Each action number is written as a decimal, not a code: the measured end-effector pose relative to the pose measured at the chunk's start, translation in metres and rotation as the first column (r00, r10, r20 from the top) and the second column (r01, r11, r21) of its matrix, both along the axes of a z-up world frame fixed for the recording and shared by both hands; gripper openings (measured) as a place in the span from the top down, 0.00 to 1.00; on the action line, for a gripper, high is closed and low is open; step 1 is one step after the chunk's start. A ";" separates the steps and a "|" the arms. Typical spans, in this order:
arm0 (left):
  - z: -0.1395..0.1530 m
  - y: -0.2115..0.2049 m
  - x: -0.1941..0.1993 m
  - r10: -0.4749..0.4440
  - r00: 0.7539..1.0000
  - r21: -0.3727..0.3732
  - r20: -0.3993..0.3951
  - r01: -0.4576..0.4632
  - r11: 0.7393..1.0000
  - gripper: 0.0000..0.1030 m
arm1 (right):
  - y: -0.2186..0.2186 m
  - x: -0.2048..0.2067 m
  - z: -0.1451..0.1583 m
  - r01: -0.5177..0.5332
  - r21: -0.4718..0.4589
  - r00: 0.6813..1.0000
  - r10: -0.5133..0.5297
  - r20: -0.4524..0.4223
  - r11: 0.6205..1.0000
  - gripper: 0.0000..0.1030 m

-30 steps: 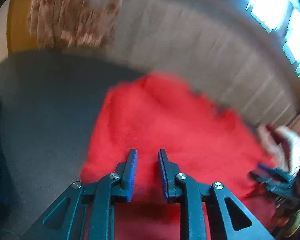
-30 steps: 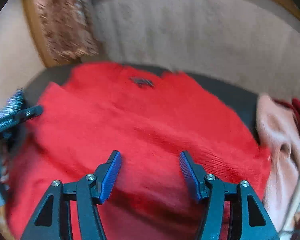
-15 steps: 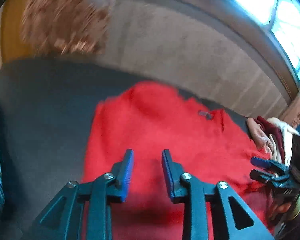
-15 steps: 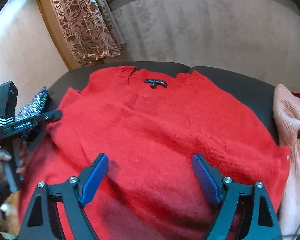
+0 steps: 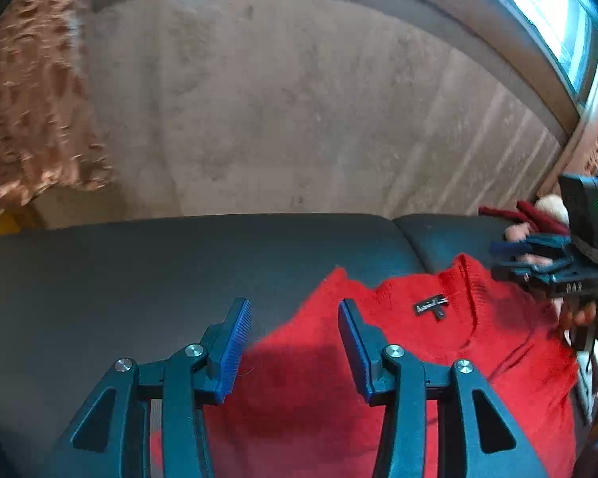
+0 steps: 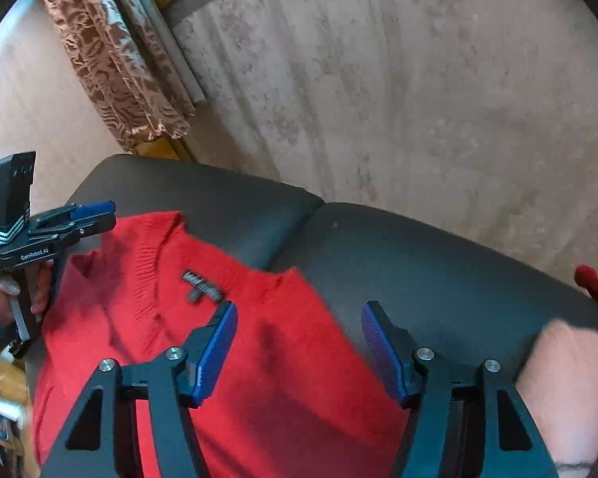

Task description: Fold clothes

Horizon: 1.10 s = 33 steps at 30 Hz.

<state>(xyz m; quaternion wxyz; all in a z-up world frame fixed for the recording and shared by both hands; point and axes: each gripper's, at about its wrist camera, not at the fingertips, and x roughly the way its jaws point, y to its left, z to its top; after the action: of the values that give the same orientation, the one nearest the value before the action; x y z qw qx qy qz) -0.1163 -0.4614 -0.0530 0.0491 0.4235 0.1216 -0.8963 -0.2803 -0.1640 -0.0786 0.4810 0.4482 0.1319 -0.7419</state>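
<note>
A: Moved up toward the collar since half a second ago, both tools. Earlier over the sweater's middle; now at the neckline end, dark seat cushion (image 5: 187, 263) filling much more of the left view.

B: Left tool (image 5: 295, 342)?

A: Jaws opening, moderately wide, nothing between them. Hanging over the red sweater's (image 5: 378, 398) shoulder edge, left of the neck label (image 5: 432, 306).

B: And the right tool (image 6: 299, 344)?

A: Jaws closing, with a fair gap left, nothing gripped. Over the other shoulder edge, right of the label, half above red knit, half above the cushion.

B: Sweater's place?

A: Spread flat on the cushion, collar toward the backrest, label facing up. Pink garment (image 6: 566, 390) well right of the label, dark red cloth (image 6: 594, 286) beyond that.

B: Meaning for the fold?

A: Probably lining up on the two shoulders, one tool either side of the label. No grasp yet, no fold begun by the look of things. Likely next: pinch both shoulder edges, then carry them down over the body.
</note>
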 end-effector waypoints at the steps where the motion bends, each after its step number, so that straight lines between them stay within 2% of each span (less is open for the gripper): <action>1: -0.003 0.000 -0.006 -0.026 1.000 0.009 0.013 0.025 1.000 0.55 | -0.004 -0.002 -0.003 -0.016 0.007 1.000 0.016 0.015 1.000 0.36; 4: -0.015 0.003 -0.024 -0.107 0.992 0.010 0.073 0.106 0.994 0.55 | -0.019 -0.003 -0.015 -0.085 0.045 0.996 0.083 0.044 0.995 0.38; 7: -0.027 0.007 -0.036 -0.141 0.983 0.000 0.118 0.142 0.990 0.55 | -0.028 0.005 -0.018 -0.126 0.087 0.992 0.127 -0.006 0.988 0.41; 9: -0.031 0.009 -0.040 -0.151 0.980 0.015 0.129 0.150 0.989 0.55 | -0.031 0.003 -0.018 -0.119 0.092 0.993 0.120 -0.003 0.989 0.61; 11: -0.031 0.010 -0.042 -0.150 0.980 0.015 0.129 0.149 0.989 0.55 | -0.032 0.000 -0.017 -0.113 0.100 0.994 0.112 0.020 0.989 0.67; 12: -0.031 0.011 -0.043 -0.155 0.979 0.018 0.131 0.154 0.988 0.62 | -0.032 0.000 -0.017 -0.115 0.104 0.993 0.113 0.025 0.988 0.73; 13: -0.029 0.013 -0.044 -0.160 0.979 0.018 0.129 0.159 0.987 0.83 | -0.033 0.001 -0.016 -0.117 0.109 0.993 0.114 0.030 0.987 0.76; 14: -0.026 0.016 -0.042 -0.164 0.979 0.012 0.118 0.164 0.986 0.91 | -0.032 0.001 -0.015 -0.113 0.109 0.993 0.111 0.027 0.988 0.80; 16: -0.018 0.021 -0.038 -0.172 0.981 0.001 0.092 0.173 0.985 0.94 | -0.032 0.003 -0.010 -0.105 0.106 0.994 0.103 0.021 0.989 0.90; 19: 0.000 0.028 -0.023 -0.158 0.987 -0.012 0.024 0.158 0.987 0.95 | -0.027 0.008 0.000 -0.094 0.084 0.995 0.095 -0.010 0.992 0.91; 22: 0.017 0.028 -0.002 -0.110 0.992 0.011 -0.056 0.110 0.994 0.95 | -0.016 0.017 0.019 -0.081 0.034 0.996 0.082 -0.039 0.996 0.91; 27: 0.029 0.047 0.043 -0.079 0.990 -0.007 -0.121 0.079 0.997 0.94 | 0.023 0.048 0.045 -0.068 -0.032 0.995 0.065 -0.079 0.997 0.91; 30: 0.022 0.058 0.068 -0.058 0.991 -0.021 -0.122 0.056 0.998 0.94 | 0.052 0.071 0.039 -0.055 -0.046 0.994 0.050 -0.100 0.997 0.91; 33: 0.012 0.070 0.088 -0.043 0.993 -0.024 -0.111 0.041 0.999 0.94 | 0.066 0.086 0.018 -0.040 -0.027 0.995 0.037 -0.088 0.999 0.91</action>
<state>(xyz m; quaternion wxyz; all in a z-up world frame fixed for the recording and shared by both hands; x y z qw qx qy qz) -0.0285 -0.3910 -0.0413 0.0278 0.3745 0.1056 -0.9208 -0.1946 -0.0978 -0.0605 0.4954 0.4058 0.1508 -0.7531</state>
